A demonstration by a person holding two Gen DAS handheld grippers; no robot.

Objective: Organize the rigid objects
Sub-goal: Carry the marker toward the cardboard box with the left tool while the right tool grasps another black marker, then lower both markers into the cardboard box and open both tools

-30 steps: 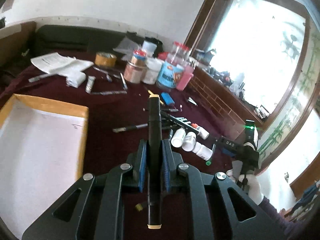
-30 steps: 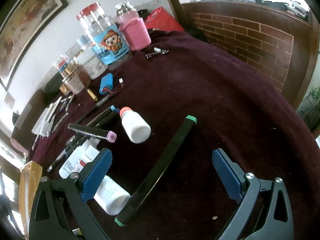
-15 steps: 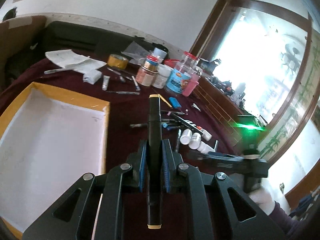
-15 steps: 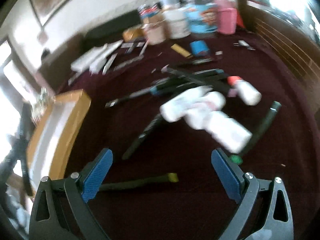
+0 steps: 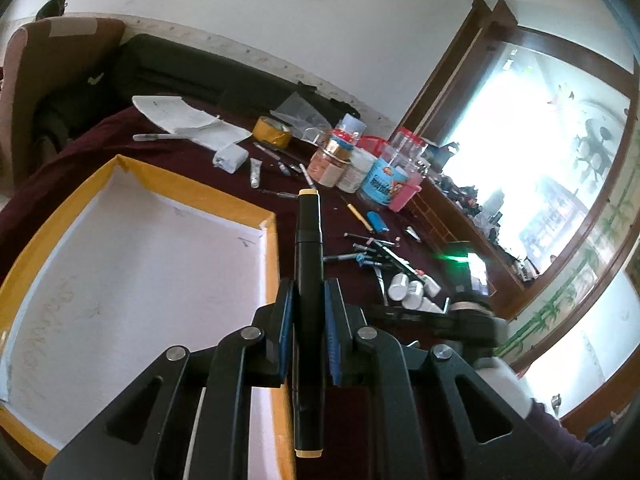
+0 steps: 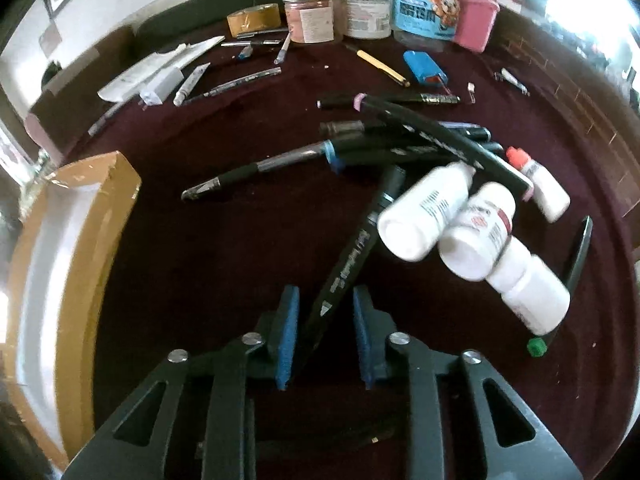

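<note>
A: Start at the tongs. What has the left gripper (image 5: 308,332) got?

B: Its blue pads are clamped on a black marker with cream-yellow end caps (image 5: 308,264). The marker's long axis runs straight out along the fingers, one cap ahead, the other back under the frame. It hangs just off the right-hand rim of the shallow white-lined cardboard tray with yellow-taped edges (image 5: 270,248).

A: And the right gripper (image 6: 326,332)?

B: Its jaws are closing, now narrow, around a black marker with white lettering on its barrel (image 6: 352,256). The near end sits between the pads; I can't tell whether both pads press on it yet. That marker lies slanted, running from the jaws up and to the right into the heap of dark pens (image 6: 404,140), its far end just beside the white plastic bottles (image 6: 424,208).

A: So which relation decides the next move?

B: The tray's side. Seen from the right wrist, the tray (image 6: 100,184) lies well apart to the left across the maroon tablecloth (image 6: 240,240), so that marker faces a long carry. The left hand is much nearer; I'd judge it needs only to shift left over the rim and let go.
</note>
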